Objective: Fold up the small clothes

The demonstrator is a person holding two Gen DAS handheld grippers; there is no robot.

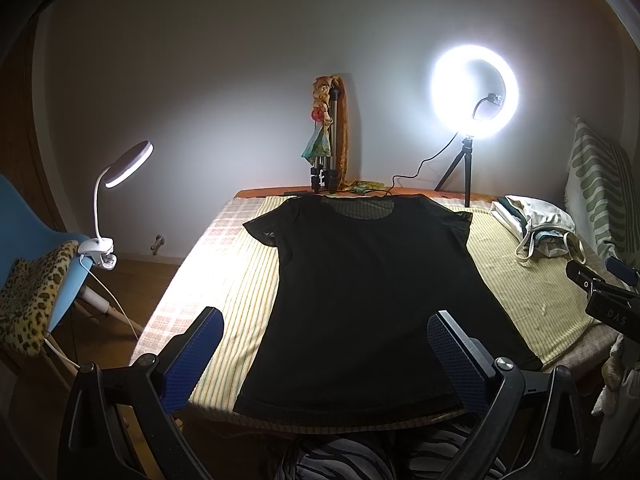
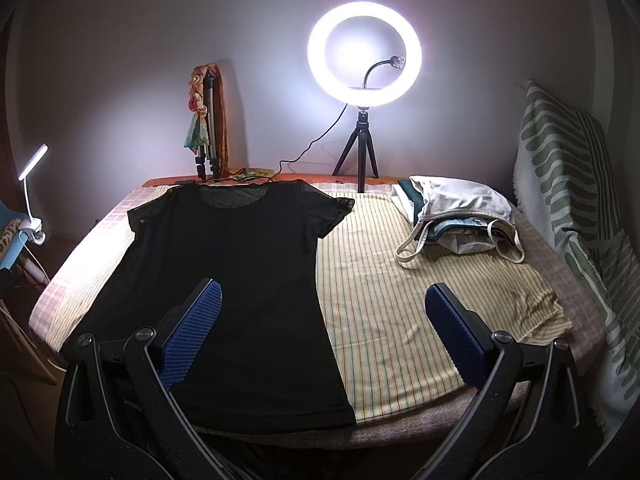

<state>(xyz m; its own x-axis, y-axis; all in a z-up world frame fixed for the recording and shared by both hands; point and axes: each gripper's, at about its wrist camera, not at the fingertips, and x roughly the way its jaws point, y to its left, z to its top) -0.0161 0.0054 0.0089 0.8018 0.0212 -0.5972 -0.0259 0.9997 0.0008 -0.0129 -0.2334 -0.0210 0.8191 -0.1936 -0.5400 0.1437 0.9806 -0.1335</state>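
A black short-sleeved T-shirt [image 1: 360, 292] lies spread flat on the striped yellow cloth [image 1: 240, 264] over the table, neck toward the far wall; it also shows in the right wrist view [image 2: 240, 280]. My left gripper [image 1: 326, 344] is open and empty above the shirt's near hem, its blue pads [image 1: 192, 356] wide apart. My right gripper [image 2: 324, 320] is open and empty, hovering over the shirt's right edge and the striped cloth [image 2: 400, 300]. The right gripper's body shows at the right edge of the left wrist view [image 1: 600, 300].
A pile of light clothes [image 2: 460, 216] sits at the table's back right. A ring light on a tripod [image 2: 364, 56] and a folded tripod with a scarf [image 2: 208, 120] stand at the back. A clip lamp [image 1: 120, 184] sits on a blue chair at left. A green-striped cushion [image 2: 568, 184] stands at right.
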